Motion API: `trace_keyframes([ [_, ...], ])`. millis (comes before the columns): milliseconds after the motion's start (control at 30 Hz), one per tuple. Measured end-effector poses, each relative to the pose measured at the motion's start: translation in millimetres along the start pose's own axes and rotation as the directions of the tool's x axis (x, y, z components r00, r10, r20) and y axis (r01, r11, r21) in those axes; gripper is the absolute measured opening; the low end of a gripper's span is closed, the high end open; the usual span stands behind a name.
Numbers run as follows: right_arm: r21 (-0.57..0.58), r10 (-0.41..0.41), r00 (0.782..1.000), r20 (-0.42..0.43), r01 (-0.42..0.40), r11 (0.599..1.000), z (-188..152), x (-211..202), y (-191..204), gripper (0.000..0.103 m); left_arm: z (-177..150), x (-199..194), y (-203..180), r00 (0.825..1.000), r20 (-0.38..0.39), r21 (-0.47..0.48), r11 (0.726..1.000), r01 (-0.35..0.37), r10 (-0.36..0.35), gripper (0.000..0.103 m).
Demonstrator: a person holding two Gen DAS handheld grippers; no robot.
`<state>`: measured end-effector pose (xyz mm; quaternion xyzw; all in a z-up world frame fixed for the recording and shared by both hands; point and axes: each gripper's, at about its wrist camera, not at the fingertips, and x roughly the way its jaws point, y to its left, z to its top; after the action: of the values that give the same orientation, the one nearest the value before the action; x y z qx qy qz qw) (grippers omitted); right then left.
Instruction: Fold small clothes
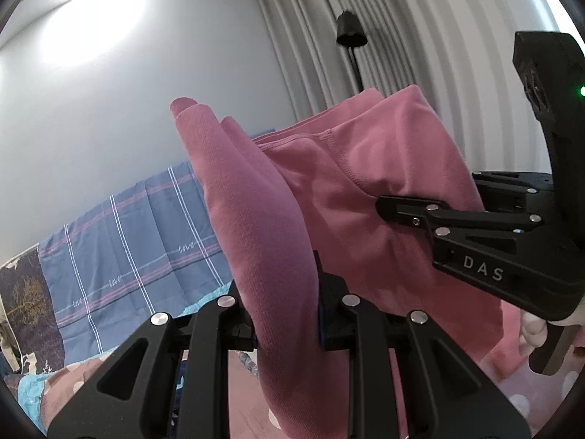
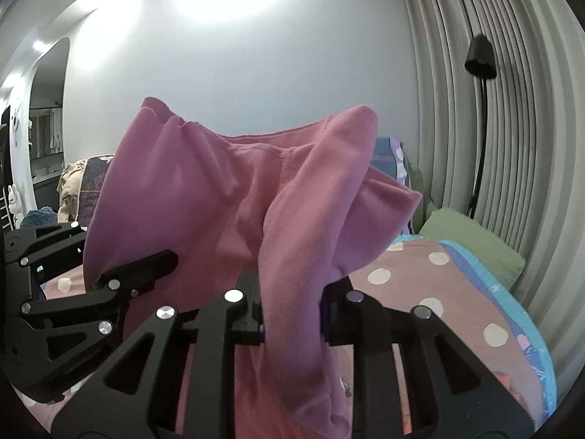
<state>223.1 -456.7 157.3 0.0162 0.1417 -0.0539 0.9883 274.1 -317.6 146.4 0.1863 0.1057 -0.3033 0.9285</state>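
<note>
Above the dotted bedspread (image 2: 431, 292), left gripper (image 1: 287, 314) and right gripper (image 2: 292, 314) each clamped on the pink garment (image 2: 190, 197).

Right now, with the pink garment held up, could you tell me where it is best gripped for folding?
Keep to the top edge of the pink garment, one bunched corner in each gripper: the left and the right both come from below, jaws shut on cloth. The hem sags level between them, so the rest hangs free.
</note>
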Motion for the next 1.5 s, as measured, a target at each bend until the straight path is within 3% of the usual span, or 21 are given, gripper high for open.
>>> trace_keyframes([
  [267,0.036,-0.018,0.997,-0.082,0.021,0.999,-27,98,-3,0.021,-33,92,18,0.996,-0.083,-0.035,0.998,-0.047,0.044,0.023],
  [367,0.039,-0.032,0.995,-0.096,0.036,0.999,-44,143,-7,0.027,-62,136,28,0.986,-0.14,-0.042,0.995,-0.093,0.086,0.034],
  [400,0.032,-0.079,0.99,-0.119,0.083,0.996,-56,162,-8,0.036,-71,147,28,0.981,-0.165,-0.037,0.994,-0.105,0.098,0.045],
  [433,0.038,-0.108,0.981,-0.16,0.116,0.993,-67,176,-9,0.041,-89,164,28,0.968,-0.213,-0.012,0.99,-0.139,0.133,0.048],
  [500,0.059,-0.198,0.936,-0.29,0.225,0.973,-106,207,-12,0.042,-119,186,28,0.947,-0.284,0.011,0.988,-0.154,0.151,0.048],
  [600,0.014,-0.23,0.886,-0.402,0.257,0.966,-163,234,-4,0.042,-167,211,25,0.914,-0.4,-0.006,0.997,-0.077,0.068,0.049],
  [633,-0.047,-0.259,0.859,-0.442,0.266,0.963,-193,245,2,0.043,-180,211,20,0.919,-0.391,-0.001,0.999,-0.049,0.045,0.049],
  [700,-0.075,-0.291,0.868,-0.403,0.286,0.955,-212,242,6,0.043,-195,201,5,0.945,-0.313,0.06,0.995,-0.086,0.1,0.047],
  [900,-0.074,-0.3,0.87,-0.39,0.295,0.953,-215,239,11,0.045,-195,197,14,0.942,-0.329,-0.031,0.996,-0.086,0.072,0.046],
  [1100,-0.009,-0.259,0.884,-0.388,0.277,0.961,-216,229,7,0.047,-199,182,19,0.941,-0.333,-0.124,0.987,-0.102,0.055,0.06],
  [1167,0.008,-0.256,0.885,-0.389,0.281,0.96,-217,224,7,0.047,-200,164,24,0.941,-0.338,-0.183,0.981,-0.068,0.002,0.061],
  [1267,0.061,-0.246,0.885,-0.394,0.293,0.954,-216,197,8,0.05,-204,134,27,0.941,-0.338,-0.2,0.979,-0.037,-0.033,0.065],
  [1400,0.161,-0.159,0.893,-0.421,0.246,0.956,-223,145,3,0.052,-215,73,25,0.955,-0.297,-0.179,0.982,-0.056,0.0,0.065],
  [1467,0.197,-0.135,0.878,-0.46,0.249,0.948,-234,111,3,0.057,-223,36,19,0.959,-0.28,-0.204,0.979,-0.015,-0.044,0.068],
  [1500,0.198,-0.134,0.871,-0.472,0.253,0.947,-240,94,5,0.057,-226,16,15,0.961,-0.271,-0.219,0.976,0.003,-0.063,0.074],
])
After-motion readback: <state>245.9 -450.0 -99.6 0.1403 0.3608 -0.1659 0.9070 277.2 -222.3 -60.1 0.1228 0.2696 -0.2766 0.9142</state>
